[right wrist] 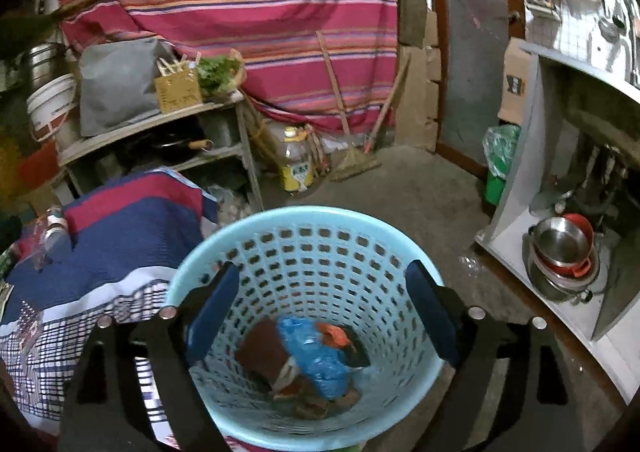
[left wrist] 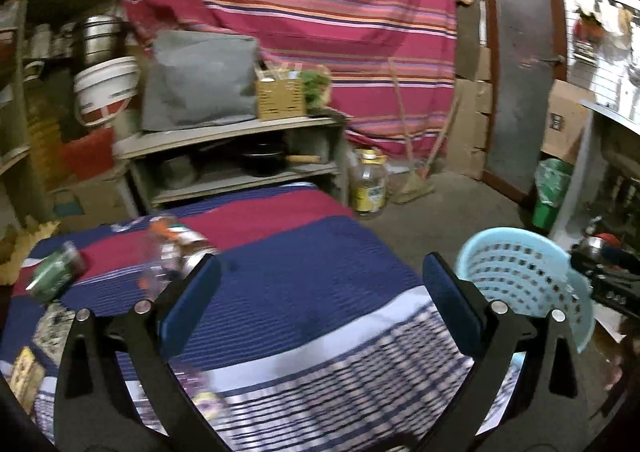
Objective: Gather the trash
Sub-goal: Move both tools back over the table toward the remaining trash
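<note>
One pale-blue basket [right wrist: 304, 252] stands on the floor beside the cloth-covered table [left wrist: 304, 272], holding a blue bag [right wrist: 316, 356] among wrappers; the right gripper [right wrist: 324, 312] tilts down over it, fingers apart, empty; the left gripper [left wrist: 320, 292] angles above the table, fingers spread wide, empty; one clear bottle [left wrist: 160, 252] lies there.

The left gripper [left wrist: 320, 272] points forward and somewhat downward, its two blue-padded fingers [left wrist: 192, 300] spread wide with nothing between them. The right gripper [right wrist: 322, 312] also tilts downward, its jaws standing wide apart and empty, blue pads [right wrist: 434, 312] facing each other. In the left wrist view, the right gripper's black body shows at the far right edge.
</note>
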`<state>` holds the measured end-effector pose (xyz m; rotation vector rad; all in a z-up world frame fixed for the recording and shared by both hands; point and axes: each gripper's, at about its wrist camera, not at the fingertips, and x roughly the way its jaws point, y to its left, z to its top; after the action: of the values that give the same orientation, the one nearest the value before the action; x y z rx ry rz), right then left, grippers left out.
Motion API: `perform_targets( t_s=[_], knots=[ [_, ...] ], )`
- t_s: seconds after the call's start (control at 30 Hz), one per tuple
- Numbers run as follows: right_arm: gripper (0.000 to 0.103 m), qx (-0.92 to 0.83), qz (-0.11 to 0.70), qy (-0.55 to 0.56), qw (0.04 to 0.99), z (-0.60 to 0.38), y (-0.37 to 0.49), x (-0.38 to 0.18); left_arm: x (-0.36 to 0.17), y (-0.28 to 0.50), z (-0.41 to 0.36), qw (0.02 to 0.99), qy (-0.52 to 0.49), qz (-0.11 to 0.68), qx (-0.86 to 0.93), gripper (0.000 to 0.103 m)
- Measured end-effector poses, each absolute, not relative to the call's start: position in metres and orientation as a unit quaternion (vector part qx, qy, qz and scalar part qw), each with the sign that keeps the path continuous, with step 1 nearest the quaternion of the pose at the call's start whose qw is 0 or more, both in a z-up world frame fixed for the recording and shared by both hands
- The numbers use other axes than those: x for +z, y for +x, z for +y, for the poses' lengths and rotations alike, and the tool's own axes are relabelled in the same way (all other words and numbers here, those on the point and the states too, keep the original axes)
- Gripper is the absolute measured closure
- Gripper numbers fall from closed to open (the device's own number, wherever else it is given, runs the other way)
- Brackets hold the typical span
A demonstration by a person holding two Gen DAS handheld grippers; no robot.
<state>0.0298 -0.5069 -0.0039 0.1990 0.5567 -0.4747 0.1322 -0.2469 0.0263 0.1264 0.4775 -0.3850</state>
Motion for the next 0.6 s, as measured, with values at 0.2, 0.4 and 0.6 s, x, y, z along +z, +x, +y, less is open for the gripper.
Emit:
perform_targets(
  t_s=[0.2,0.4,0.6],
  knots=[
    [0.015,-0.181,0.241,0.068,0.951,-0.455,0.031,0.011,0.030,0.132,-0.192,0.962,0.067,0.227,-0.137,0.006],
    [0.014,-0.148,0.231,0.062,0.960,-0.416,0.043,0.023,0.038,0.136,-0.133,0.967,0.057,0.226,-0.100,0.006],
    [0.013,-0.112,0.227,0.048,0.966,-0.370,0.066,0.033,0.038,0.145,-0.084,0.972,0.051,0.223,-0.061,0.006]
  ],
)
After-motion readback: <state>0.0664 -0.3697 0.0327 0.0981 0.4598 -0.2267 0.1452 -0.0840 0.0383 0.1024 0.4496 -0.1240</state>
